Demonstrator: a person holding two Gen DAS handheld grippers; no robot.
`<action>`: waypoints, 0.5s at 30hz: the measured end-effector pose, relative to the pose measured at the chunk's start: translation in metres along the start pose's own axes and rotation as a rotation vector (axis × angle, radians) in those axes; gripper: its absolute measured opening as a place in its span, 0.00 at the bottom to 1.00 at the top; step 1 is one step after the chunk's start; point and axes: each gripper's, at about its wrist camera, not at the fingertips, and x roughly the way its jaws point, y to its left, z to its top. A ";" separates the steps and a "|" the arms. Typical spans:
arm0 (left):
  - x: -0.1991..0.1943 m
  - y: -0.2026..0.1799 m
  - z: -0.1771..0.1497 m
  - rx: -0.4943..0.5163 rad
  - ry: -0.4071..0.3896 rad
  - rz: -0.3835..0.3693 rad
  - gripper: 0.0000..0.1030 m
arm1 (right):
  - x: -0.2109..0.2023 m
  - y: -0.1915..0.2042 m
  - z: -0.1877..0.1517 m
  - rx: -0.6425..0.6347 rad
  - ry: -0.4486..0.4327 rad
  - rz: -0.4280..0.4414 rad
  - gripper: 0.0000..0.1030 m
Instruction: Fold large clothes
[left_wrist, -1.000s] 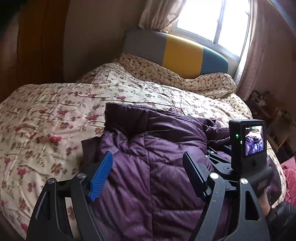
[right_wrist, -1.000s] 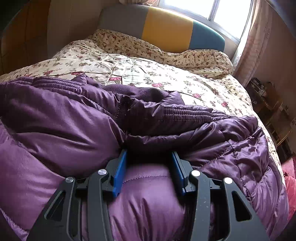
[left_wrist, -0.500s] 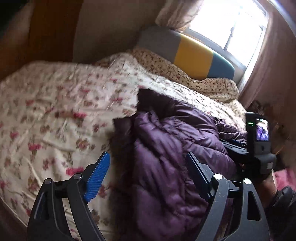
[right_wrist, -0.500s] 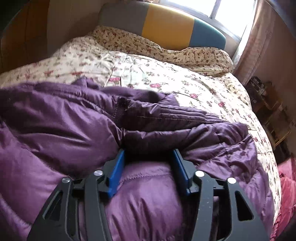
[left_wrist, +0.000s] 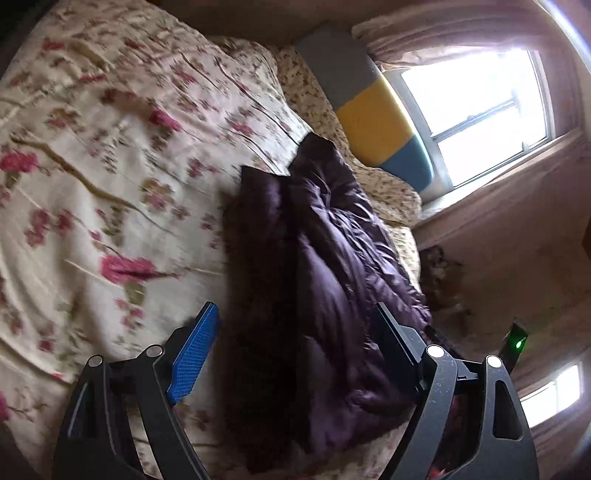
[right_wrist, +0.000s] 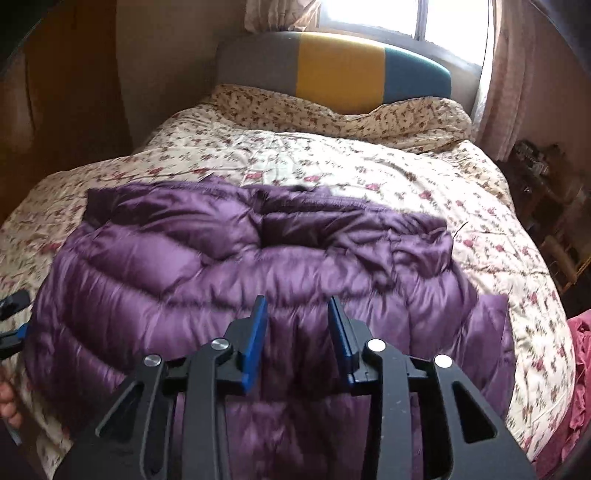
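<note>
A purple quilted down jacket lies bunched across the near half of the bed, dark and blurred in the left wrist view. My right gripper hovers above its near part. Its jaws are closing with a clear gap, and I see no fabric pinched between them. My left gripper stands wide open over the jacket's left edge, rolled sideways, one blue pad over the quilt. Nothing is held in it. Part of the left gripper and a hand show at the right wrist view's left edge.
The floral quilt covers the whole bed, with a grey, yellow and teal headboard under a bright window. A cluttered shelf stands to the right of the bed. Red cloth lies off the bed's near right corner.
The right gripper has pulled up and back from the jacket fold that sat between its pads, and its jaws have narrowed. The left gripper has rolled and swung toward the jacket's left edge.
</note>
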 end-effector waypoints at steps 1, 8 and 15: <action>0.003 -0.001 -0.001 -0.003 0.006 -0.011 0.80 | -0.003 0.001 -0.004 -0.003 0.001 0.011 0.31; 0.012 -0.003 0.000 -0.024 0.033 -0.061 0.80 | 0.007 0.016 -0.026 -0.035 0.048 0.041 0.28; 0.015 0.000 0.003 -0.049 0.062 -0.168 0.74 | 0.023 0.034 -0.031 -0.122 0.109 -0.020 0.25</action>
